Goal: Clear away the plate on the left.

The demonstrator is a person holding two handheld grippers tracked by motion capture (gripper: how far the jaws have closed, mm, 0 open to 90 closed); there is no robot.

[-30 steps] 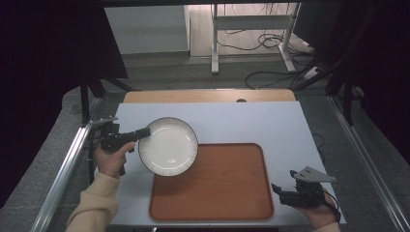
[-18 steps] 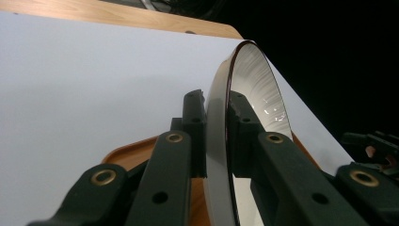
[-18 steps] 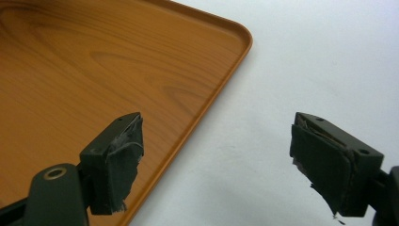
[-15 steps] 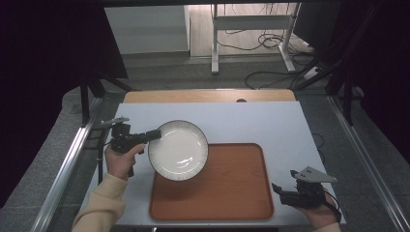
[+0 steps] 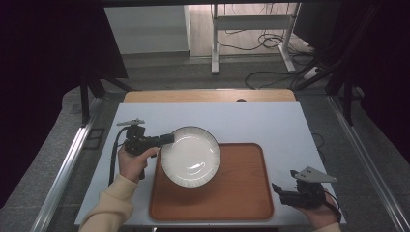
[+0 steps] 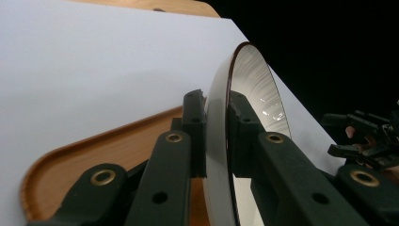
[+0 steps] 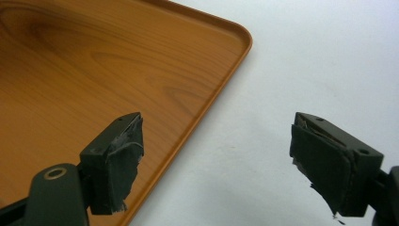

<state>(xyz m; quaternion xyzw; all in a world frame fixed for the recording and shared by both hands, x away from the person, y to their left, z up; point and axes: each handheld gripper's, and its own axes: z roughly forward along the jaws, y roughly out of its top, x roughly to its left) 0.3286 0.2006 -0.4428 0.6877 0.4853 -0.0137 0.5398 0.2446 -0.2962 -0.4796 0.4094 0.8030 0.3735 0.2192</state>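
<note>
A white plate with a dark rim [image 5: 190, 156] hangs over the left end of the wooden tray [image 5: 237, 193]. My left gripper [image 5: 166, 139] is shut on the plate's left rim. In the left gripper view the plate [image 6: 254, 89] stands edge-on between the two jaws, clamped, with the tray [image 6: 94, 150] beneath. My right gripper [image 5: 276, 187] rests low at the table's front right, just off the tray's right edge, open with nothing between its jaws. In the right gripper view my right gripper [image 7: 216, 146] frames the tray's corner [image 7: 188, 84] and white tabletop.
The white tabletop [image 5: 251, 121] stretches behind the tray, with a wooden strip [image 5: 208, 95] at its far edge. Metal rails [image 5: 72, 159] run along both sides. A frame leg and cables [image 5: 251, 48] lie on the floor beyond.
My left gripper has carried the plate rightward and slightly toward the person, from beside the tray to over its left end. The right gripper has stayed put.
</note>
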